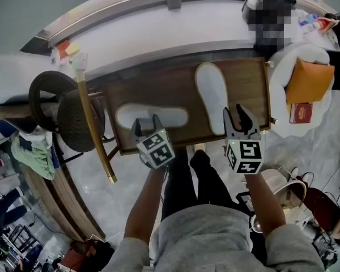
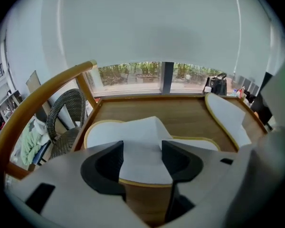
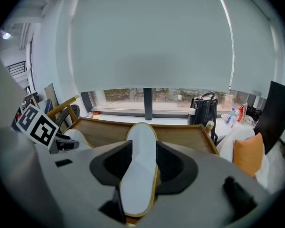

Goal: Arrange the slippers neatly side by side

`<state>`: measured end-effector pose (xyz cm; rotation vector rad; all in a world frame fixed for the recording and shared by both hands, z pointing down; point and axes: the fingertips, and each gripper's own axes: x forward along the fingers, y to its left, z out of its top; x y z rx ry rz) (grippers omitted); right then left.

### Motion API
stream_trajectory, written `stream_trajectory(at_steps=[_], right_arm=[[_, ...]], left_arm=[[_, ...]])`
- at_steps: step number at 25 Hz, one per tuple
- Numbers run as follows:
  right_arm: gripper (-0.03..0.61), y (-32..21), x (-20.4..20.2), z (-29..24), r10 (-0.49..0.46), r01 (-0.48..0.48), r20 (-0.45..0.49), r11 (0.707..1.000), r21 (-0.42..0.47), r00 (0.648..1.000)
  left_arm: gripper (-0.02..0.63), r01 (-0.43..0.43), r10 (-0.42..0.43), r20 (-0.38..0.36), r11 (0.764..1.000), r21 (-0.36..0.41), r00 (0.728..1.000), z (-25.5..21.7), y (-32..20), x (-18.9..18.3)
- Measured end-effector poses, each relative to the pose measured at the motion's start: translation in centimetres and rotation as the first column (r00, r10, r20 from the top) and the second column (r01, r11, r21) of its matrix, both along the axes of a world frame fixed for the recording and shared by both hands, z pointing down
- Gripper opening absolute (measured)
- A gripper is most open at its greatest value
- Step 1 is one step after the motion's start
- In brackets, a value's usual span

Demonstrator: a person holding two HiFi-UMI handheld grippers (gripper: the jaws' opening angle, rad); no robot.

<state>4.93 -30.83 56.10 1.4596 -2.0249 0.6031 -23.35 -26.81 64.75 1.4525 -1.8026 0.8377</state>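
**White slippers at an angle to each other, both tongs spread**

Nearest to the person, the left tongs (image 2: 142,151) stand spread wide. The soft white upper of the left slipper (image 1: 173,117) shows between the jaws, but the pads do not press on it. This slipper lies crosswise just ahead of the left tongs, with its long side turned to them, near the front rim of the wooden table (image 1: 158,84).

The right tongs (image 3: 143,158) are spread too. The heel end of the right slipper (image 1: 211,89) sits between the jaws and close to both pads, yet I see no pinch on it. This slipper runs straight away from the right tongs, with its toe toward the far rim.

So the two slippers are apart and at roughly a right angle, not yet side by side. I judge that the step in hand is taking hold of the crosswise slipper. The next move asks the left tongs to close on its upper or its edge, turn it until its toe points away like the other one, and set it just beside the right slipper with the heels level. The upper looks soft, so a shallow grip may slip.

Farther off, a wicker chair (image 1: 73,118) stands to the outer side of the left tongs. A black bag (image 3: 204,110) stands beyond the table's far edge, ahead of the right tongs.
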Motion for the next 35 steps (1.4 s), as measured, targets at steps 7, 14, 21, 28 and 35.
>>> stream_trajectory(at_steps=[7,14,21,28,35], right_arm=[[0.153,1.1,0.2,0.6,0.003,-0.003,-0.01,1.0,-0.01,1.0],[0.153,1.5,0.5,0.2,0.006,-0.006,0.0,1.0,-0.002,1.0],[0.152,1.9,1.2,0.0,0.004,-0.004,0.006,1.0,0.008,1.0],[0.152,2.8,3.0,0.0,0.023,-0.023,0.008,1.0,0.009,1.0],[0.152,3.4,5.2,0.3,0.047,-0.047,0.016,0.999,0.006,0.999]], left_arm=[[0.051,0.043,-0.048,0.113,0.998,0.048,0.992,-1.4,0.2,-1.9],[0.026,-0.001,-0.012,0.121,0.994,0.109,0.993,-3.4,0.8,-1.9],[0.025,-0.149,0.13,0.119,0.974,0.169,0.984,-5.4,0.2,1.4],[0.023,-0.278,0.258,0.118,0.939,0.202,0.959,-6.0,-0.2,6.4],[0.025,-0.347,0.335,0.091,0.908,0.236,0.938,-6.1,-0.9,10.6]])
